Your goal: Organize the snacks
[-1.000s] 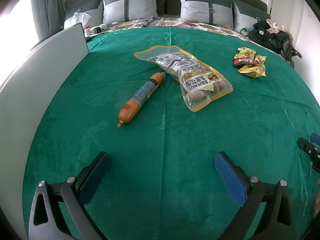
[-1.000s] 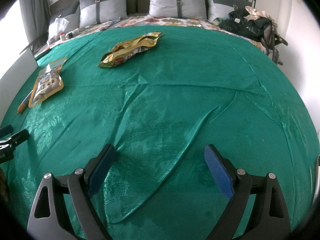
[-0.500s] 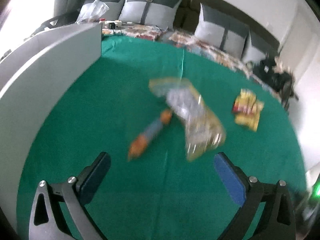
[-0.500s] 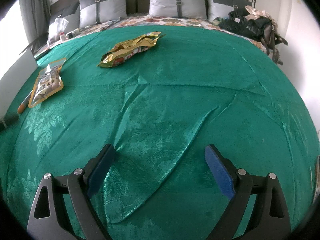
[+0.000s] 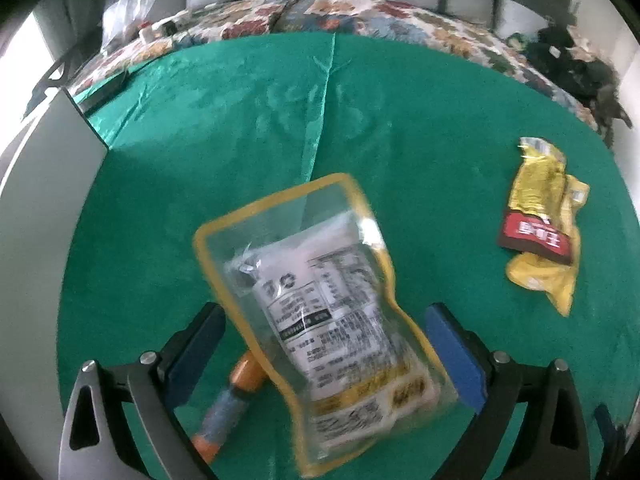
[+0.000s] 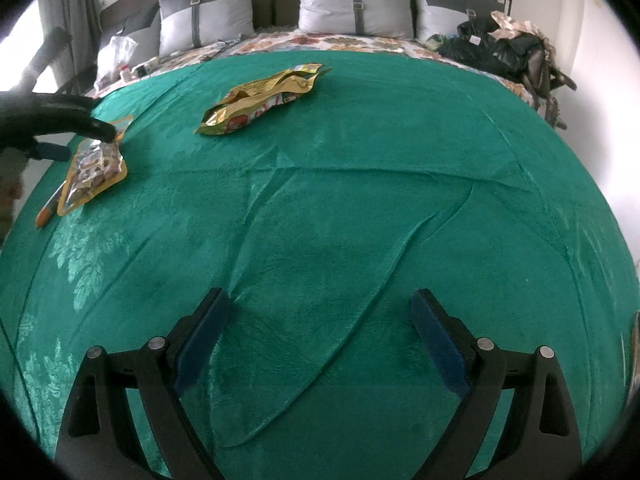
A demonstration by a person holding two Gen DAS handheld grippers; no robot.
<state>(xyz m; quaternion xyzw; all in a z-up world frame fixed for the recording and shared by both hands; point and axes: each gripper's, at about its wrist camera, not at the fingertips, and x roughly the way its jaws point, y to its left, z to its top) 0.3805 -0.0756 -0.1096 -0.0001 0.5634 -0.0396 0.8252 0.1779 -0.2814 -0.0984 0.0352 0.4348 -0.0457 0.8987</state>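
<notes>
Left wrist view: the left gripper (image 5: 324, 356) hangs with its claw spread wide over the clear yellow-edged peanut bag (image 5: 328, 320), whose lower half lies between the blue pads (image 5: 452, 356); contact is unclear through blur. The sausage stick (image 5: 228, 404) lies just beside it, partly underneath, and the crumpled yellow packets (image 5: 540, 236) well to the right.

Right wrist view: the right gripper (image 6: 320, 344) is spread wide, empty, above the bare green bedspread (image 6: 360, 208).

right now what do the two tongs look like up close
Both match: the left tongs and right tongs each have two black, angular frame arms with triangular cut-outs and round silver bolts. Flat blue pads line the inner faces of the fingers. No cables, markings or sleeves show.
</notes>
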